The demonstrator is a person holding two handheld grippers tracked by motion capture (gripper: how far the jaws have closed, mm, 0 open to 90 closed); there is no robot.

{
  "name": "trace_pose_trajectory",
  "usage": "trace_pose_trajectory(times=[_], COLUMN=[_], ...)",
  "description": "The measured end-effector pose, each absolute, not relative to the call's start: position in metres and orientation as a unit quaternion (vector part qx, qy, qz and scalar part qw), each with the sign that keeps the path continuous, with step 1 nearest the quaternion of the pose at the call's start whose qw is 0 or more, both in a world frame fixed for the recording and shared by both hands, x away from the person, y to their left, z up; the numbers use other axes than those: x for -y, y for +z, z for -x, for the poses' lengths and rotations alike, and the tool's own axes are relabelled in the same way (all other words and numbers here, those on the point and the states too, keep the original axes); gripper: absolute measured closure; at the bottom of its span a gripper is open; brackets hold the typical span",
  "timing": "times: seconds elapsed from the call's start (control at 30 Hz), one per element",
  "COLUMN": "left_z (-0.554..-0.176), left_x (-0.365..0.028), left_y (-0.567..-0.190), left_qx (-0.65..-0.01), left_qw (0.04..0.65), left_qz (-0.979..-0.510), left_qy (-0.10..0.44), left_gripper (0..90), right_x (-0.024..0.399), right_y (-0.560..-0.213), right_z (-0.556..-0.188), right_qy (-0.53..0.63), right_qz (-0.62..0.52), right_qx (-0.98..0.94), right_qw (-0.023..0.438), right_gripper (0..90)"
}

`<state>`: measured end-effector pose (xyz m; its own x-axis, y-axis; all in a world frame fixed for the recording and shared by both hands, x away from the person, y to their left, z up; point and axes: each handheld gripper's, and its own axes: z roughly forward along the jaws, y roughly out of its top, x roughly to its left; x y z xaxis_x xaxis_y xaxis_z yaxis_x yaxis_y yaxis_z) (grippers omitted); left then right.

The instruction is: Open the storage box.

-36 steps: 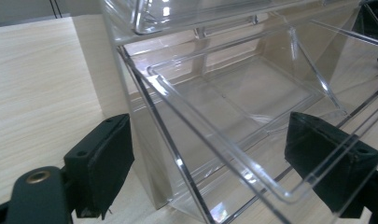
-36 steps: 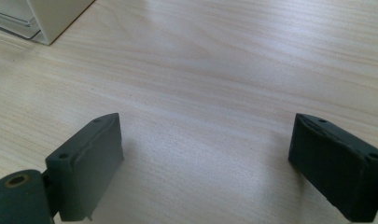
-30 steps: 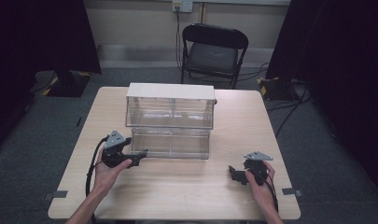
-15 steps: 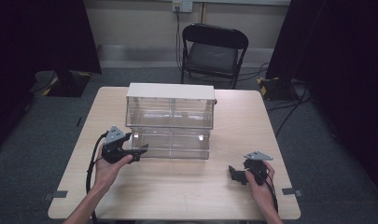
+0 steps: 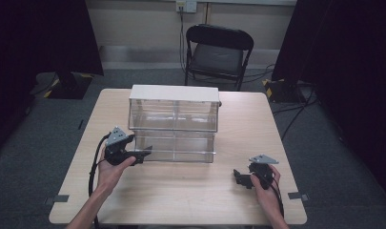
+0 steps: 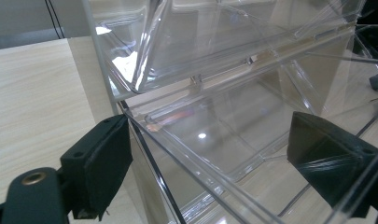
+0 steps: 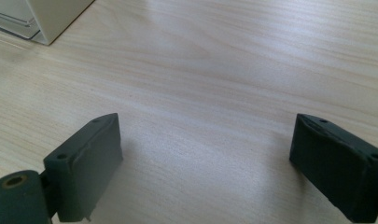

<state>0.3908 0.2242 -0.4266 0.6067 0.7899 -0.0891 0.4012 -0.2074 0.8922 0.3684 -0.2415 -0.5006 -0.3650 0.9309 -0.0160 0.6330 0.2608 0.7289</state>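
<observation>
**me:** Since the frame a second back, my left gripper [image 5: 145, 153] slid right, from the open wood toward the middle of the high view, up against the lower left corner of the clear drawer cabinet [image 5: 174, 123]. Right gripper [image 5: 239, 177] hasn't budged, lower right of the frame, jaws spread over bare table [image 7: 214, 70].

**other:** Left one got hold of anything yet?

**me:** Nope. In the left gripper view the jaws stand wide apart, one pad [image 6: 100, 163] at lower left, the other at the right edge behind clear plastic. Between them runs the front edge of the bottom drawer [image 6: 196, 168], which already sits pulled out a bit from the frame. So I'd call this the approach step: lining up to grab that drawer front.

**other:** And next?

**me:** My guess: ease in a touch so the lip sits properly between the pads, then pinch it and move it straight along its slide. Clear acrylic is slick and I can't quite tell where the lip ends, so the squeeze wants to be square, not on the corner. The cabinet may scoot on the table, so the right gripper could brace it.
</observation>
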Motion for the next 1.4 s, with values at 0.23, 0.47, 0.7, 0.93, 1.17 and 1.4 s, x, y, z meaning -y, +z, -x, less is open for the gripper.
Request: trace_pose_trajectory(times=[0.23, 0.47, 0.7, 0.93, 1.17, 1.4], left_z=[-0.391, -0.391, -0.39, -0.392, -0.394, -0.395], left_x=[-0.223, -0.223, -0.228, -0.229, -0.23, -0.229], left_y=[-0.425, -0.424, -0.42, -0.419, -0.417, -0.417], left_qx=[-0.402, -0.4, -0.405, -0.4, -0.404, -0.405], left_qw=[0.488, 0.484, 0.49, 0.496, 0.497, 0.5], left_qz=[-0.749, -0.753, -0.744, -0.743, -0.74, -0.737], left_qy=[0.197, 0.197, 0.206, 0.203, 0.204, 0.204], left_gripper=[12.8, 13.1, 15.5, 15.5, 15.3, 15.1], right_x=[0.242, 0.242, 0.242, 0.242, 0.242, 0.242], right_y=[-0.501, -0.501, -0.501, -0.501, -0.501, -0.501], right_z=[-0.368, -0.368, -0.368, -0.368, -0.368, -0.368], right_qy=[0.324, 0.324, 0.324, 0.324, 0.324, 0.324], right_qz=[-0.514, -0.514, -0.514, -0.514, -0.514, -0.514], right_qx=[-0.76, -0.76, -0.76, -0.76, -0.76, -0.76], right_qw=[0.23, 0.23, 0.23, 0.23, 0.23, 0.23], right_gripper=[8.4, 8.3, 8.4, 8.4, 8.4, 8.4])
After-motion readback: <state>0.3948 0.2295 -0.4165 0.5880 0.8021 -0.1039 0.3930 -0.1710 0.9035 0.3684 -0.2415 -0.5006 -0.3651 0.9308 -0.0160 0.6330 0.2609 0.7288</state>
